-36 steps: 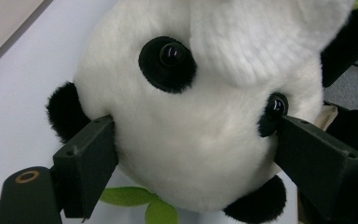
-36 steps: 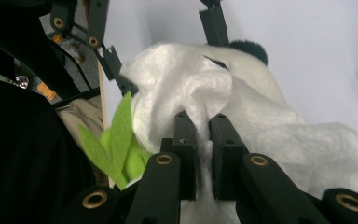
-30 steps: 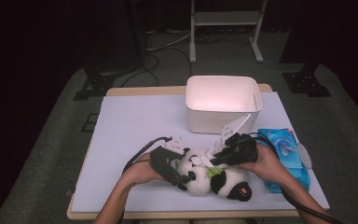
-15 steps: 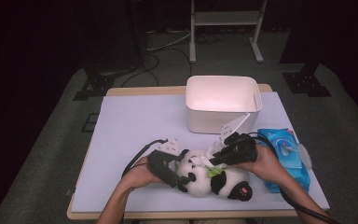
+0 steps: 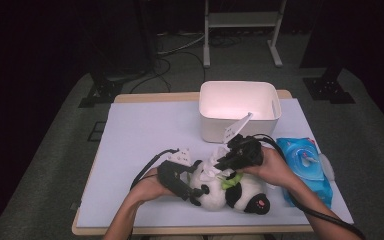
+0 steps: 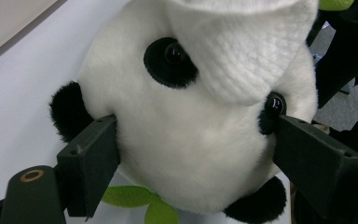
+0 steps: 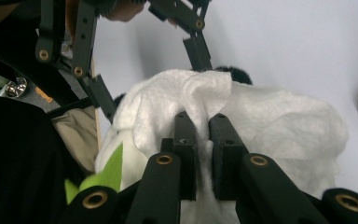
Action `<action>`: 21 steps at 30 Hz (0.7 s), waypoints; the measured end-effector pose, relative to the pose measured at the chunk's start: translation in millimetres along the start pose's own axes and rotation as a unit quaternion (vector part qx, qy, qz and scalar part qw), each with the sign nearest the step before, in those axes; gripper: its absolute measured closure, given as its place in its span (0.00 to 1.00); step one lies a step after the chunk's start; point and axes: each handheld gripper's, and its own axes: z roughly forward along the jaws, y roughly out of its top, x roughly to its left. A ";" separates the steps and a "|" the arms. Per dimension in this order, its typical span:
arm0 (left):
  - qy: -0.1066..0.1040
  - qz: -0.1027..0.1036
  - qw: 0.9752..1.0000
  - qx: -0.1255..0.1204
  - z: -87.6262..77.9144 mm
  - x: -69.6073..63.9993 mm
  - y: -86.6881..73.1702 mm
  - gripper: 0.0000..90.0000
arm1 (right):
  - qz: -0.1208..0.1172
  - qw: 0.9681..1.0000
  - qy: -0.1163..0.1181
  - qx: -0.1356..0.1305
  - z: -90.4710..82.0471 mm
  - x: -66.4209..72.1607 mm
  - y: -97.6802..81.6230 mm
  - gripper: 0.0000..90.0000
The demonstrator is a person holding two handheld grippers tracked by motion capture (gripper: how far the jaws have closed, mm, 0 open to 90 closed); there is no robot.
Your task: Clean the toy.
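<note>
While the panda [image 5: 230,192], lying on the bench just before the tub [image 5: 240,107], is clamped by the left tool [image 6: 193,149], the wipe [image 7: 242,112] pinched in the right tool [image 7: 200,140] could slip free if dragged hard across the fur.

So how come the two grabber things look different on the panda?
The left gripper has its jaws spread wide, clamping the toy panda's head from both sides. The right gripper has its jaws nearly together, pinching a thin white wipe draped over the panda. Both are black, hand-held, and gripping something.
</note>
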 end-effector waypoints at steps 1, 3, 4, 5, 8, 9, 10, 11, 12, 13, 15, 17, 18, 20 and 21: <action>0.000 0.001 1.000 0.000 0.0 -0.1 0.0 0.18 | -0.003 1.000 0.000 0.000 0.9 -0.7 2.2 0.91; 0.000 0.002 1.000 0.000 -0.1 -0.3 -0.1 0.18 | -0.004 1.000 0.002 0.000 2.9 -1.7 6.0 0.91; 0.001 0.002 1.000 -0.001 0.0 -0.4 -0.2 0.18 | -0.006 1.000 0.003 0.000 4.9 -2.9 8.3 0.91; 0.001 0.002 1.000 -0.002 0.1 -0.5 -0.4 0.18 | -0.005 1.000 0.004 0.001 6.4 -3.3 10.2 0.91; 0.000 0.002 1.000 -0.002 -0.4 -0.3 -1.0 0.18 | -0.006 1.000 0.005 0.001 10.7 -4.0 14.4 0.91; -0.001 0.002 1.000 -0.002 -0.5 -0.1 -1.2 0.18 | -0.005 1.000 0.005 0.002 11.7 -4.2 15.5 0.91; -0.002 0.002 1.000 -0.003 -0.6 0.3 -1.6 0.18 | -0.007 1.000 0.006 0.002 13.0 -4.6 16.1 0.91; -0.002 0.001 1.000 -0.003 -0.9 0.5 -1.9 0.18 | -0.006 1.000 0.005 0.004 13.8 -4.6 16.3 0.91; -0.002 0.001 1.000 -0.005 -0.9 0.6 -2.3 0.18 | -0.006 1.000 0.005 0.006 14.0 -4.9 16.0 0.91; -0.002 0.003 1.000 -0.004 -1.1 0.8 -2.5 0.18 | -0.007 1.000 0.006 0.005 13.8 -5.9 15.2 0.91; -0.003 0.003 1.000 -0.006 -1.3 0.7 -2.9 0.18 | -0.004 1.000 0.005 0.005 11.9 -7.0 12.7 0.91; -0.003 0.004 1.000 -0.007 -1.8 1.4 -3.3 0.18 | 0.002 1.000 0.004 0.006 9.4 -7.8 9.0 0.91; -0.004 0.002 1.000 -0.009 -1.9 1.7 -3.8 0.18 | 0.004 1.000 0.003 0.006 8.2 -8.2 6.9 0.91; -0.006 -0.002 1.000 -0.011 -3.5 3.5 -5.0 0.18 | 0.010 1.000 0.003 0.005 5.3 -9.3 2.3 0.91; -0.007 -0.001 1.000 -0.011 -4.0 4.1 -5.7 0.18 | 0.013 1.000 0.003 0.007 3.8 -9.2 0.3 0.91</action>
